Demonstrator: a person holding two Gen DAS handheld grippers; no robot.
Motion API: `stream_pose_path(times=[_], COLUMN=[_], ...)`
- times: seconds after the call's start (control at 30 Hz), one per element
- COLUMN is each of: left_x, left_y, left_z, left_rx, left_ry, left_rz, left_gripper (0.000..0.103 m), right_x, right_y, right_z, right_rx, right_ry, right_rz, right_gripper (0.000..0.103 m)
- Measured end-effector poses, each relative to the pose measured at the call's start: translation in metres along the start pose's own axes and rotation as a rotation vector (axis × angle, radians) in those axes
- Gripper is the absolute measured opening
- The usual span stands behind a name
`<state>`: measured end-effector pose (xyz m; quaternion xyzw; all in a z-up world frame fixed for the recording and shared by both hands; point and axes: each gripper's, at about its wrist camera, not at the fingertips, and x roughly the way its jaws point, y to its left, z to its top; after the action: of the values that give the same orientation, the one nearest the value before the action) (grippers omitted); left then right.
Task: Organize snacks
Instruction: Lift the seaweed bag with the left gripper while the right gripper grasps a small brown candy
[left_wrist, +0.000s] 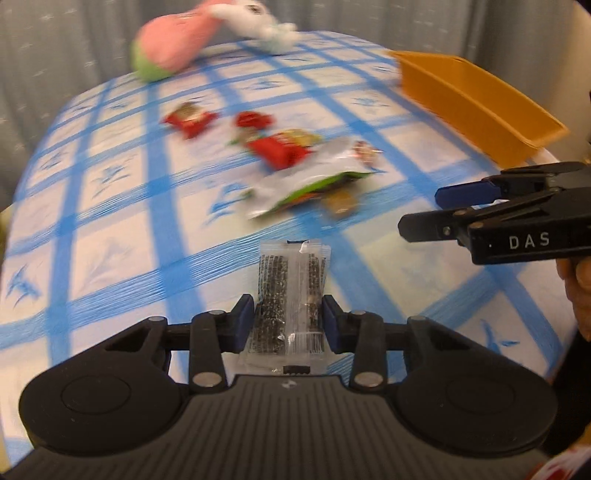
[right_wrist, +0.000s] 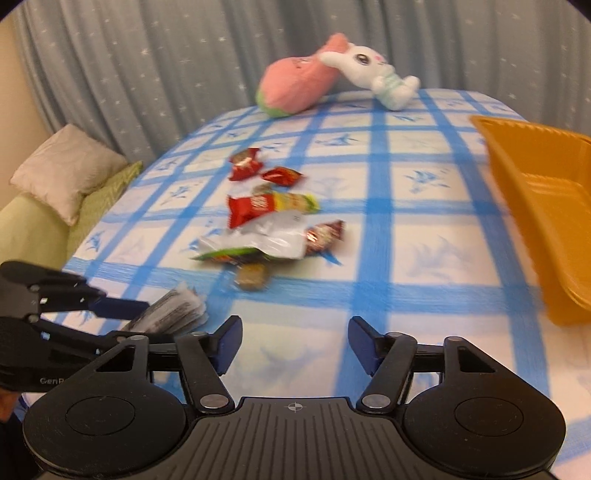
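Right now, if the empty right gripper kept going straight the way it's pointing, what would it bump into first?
Probably the bare blue-checked tablecloth just ahead of the right gripper; the brown candy lies slightly left, though depth is uncertain.

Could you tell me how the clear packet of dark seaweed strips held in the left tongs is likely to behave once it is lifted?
The seaweed packet looks thin and flat, so probably very light. Its free end stands straight beyond the left tongs, suggesting the strips stiffen it somewhat. The glossy clear wrapper may slip between the pads, and the strips could crack under a hard squeeze.
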<state>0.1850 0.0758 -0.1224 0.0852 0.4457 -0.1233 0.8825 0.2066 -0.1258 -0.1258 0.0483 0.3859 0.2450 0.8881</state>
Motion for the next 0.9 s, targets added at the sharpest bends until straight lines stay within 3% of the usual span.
stream_pose_path(times=[0.1,0.5,0.73,0.9], left_x=[0.001,0.005,0.006,0.007], left_y=[0.002,0.018,0.018,0.013], left_z=[0.000,-0.003,-0.003,-0.003], left_rx=[-0.003,-0.148,-0.159,-0.126], left_ry=[-0.011,-0.043,-0.055,-0.058], left_rz=[0.045,-0.018,-0.031,-0.019], left_gripper=[0.036,0.043,0.050,0.052], right_x=[0.014,0.058,0.056,0.044], right_y=[0.010,0.029,0.032,0.035], right_z=[0.007,0.024,0.022,0.014], right_rx=[-0.047,-0.118,-0.152,-0.160], right_ry=[-0.003,-0.004,0.004,0.013], right_rz=[0.020,-0.004,0.020,0.031], right_gripper=[0.062,0.059,0.033,0.026])
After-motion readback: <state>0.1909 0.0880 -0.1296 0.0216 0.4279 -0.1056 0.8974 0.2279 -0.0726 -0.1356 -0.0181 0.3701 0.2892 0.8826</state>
